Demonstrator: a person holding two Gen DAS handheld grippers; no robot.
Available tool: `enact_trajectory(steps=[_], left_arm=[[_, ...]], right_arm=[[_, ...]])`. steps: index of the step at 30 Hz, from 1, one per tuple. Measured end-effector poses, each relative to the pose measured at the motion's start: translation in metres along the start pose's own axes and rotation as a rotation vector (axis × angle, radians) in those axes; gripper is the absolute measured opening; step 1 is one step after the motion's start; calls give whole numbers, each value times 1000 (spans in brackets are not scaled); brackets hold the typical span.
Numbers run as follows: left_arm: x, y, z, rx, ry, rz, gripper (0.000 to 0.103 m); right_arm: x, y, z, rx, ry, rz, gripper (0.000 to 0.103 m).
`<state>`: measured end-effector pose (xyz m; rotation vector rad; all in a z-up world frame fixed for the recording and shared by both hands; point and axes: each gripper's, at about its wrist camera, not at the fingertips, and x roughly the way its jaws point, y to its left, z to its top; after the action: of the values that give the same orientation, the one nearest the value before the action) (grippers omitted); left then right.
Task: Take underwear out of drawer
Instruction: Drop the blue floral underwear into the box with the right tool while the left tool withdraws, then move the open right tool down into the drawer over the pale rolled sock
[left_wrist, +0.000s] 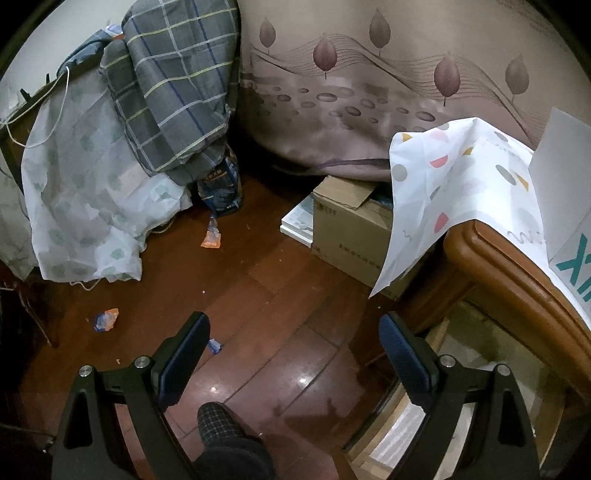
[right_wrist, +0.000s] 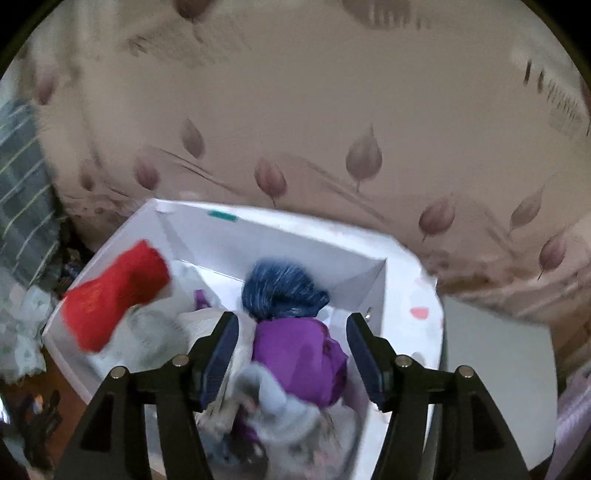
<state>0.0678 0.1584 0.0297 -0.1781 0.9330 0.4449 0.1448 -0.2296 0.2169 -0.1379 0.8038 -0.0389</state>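
In the right wrist view a white open box (right_wrist: 406, 273) holds several garments: a red piece (right_wrist: 114, 295) draped over its left edge, a dark blue piece (right_wrist: 284, 288), a purple piece (right_wrist: 299, 354) and a grey-white one (right_wrist: 277, 410). My right gripper (right_wrist: 291, 328) is open and empty, its fingers just above and either side of the purple piece. In the left wrist view my left gripper (left_wrist: 295, 332) is open and empty over the wooden floor (left_wrist: 258, 295). An open wooden drawer (left_wrist: 461, 387) lies at its right, below the nightstand top (left_wrist: 509, 266).
A patterned bed cover (left_wrist: 369, 92) hangs behind. A cardboard box (left_wrist: 351, 229) stands beside the nightstand, partly under a white dotted cloth (left_wrist: 461, 184). Plaid bedding (left_wrist: 177, 92) and a pale sheet (left_wrist: 92, 192) pile at left. Wrappers (left_wrist: 105, 319) litter the floor. A slippered foot (left_wrist: 221, 432) is below.
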Motion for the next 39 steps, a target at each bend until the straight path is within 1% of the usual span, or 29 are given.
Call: enact_trajectory(steps=[2, 5, 6, 7, 8, 10, 11, 12, 15, 17, 18, 24, 28, 30, 32, 33, 36, 39], left_arm=[[0, 1, 0, -10, -2, -2, 91], [0, 3, 0, -19, -1, -3, 91], [0, 3, 0, -18, 0, -5, 91], [0, 3, 0, -17, 0, -4, 91], [0, 3, 0, -16, 0, 0, 91], [0, 3, 1, -16, -1, -4, 91], [1, 3, 1, -16, -2, -2, 91], [1, 4, 1, -18, -3, -1, 91], [1, 7, 0, -24, 8, -5, 91], [0, 12, 1, -32, 11, -2, 91], [1, 15, 1, -39, 14, 9, 91], [9, 36, 4, -124, 45, 32, 91], [14, 41, 3, -146, 63, 47, 91], [16, 40, 2, -146, 75, 37, 91], [16, 35, 2, -134, 78, 38, 91], [16, 33, 1, -126, 78, 42, 91], [18, 30, 1, -108, 79, 51, 91], [22, 27, -1, -101, 91, 48, 91]], right_arm=[[-30, 3, -17, -56, -43, 45, 65], [-57, 8, -50, -143, -56, 112, 65], [-66, 13, -70, -197, -50, 154, 65], [-68, 16, -83, -234, -40, 175, 65], [-70, 21, -97, -275, -25, 185, 65], [-65, 34, -134, -376, 37, 205, 65], [-60, 38, -146, -407, 61, 213, 65], [-52, 44, -164, -438, 102, 230, 65], [-20, 54, -197, -464, 209, 285, 65], [3, 57, -210, -469, 260, 300, 65], [20, 60, -218, -482, 295, 296, 65], [87, 75, -252, -580, 403, 295, 65], [123, 82, -267, -647, 438, 283, 65], [140, 87, -273, -698, 446, 269, 66], [154, 90, -278, -740, 456, 243, 70], [162, 92, -282, -764, 461, 241, 70], [179, 92, -287, -802, 470, 235, 70], [192, 89, -291, -809, 482, 241, 70]])
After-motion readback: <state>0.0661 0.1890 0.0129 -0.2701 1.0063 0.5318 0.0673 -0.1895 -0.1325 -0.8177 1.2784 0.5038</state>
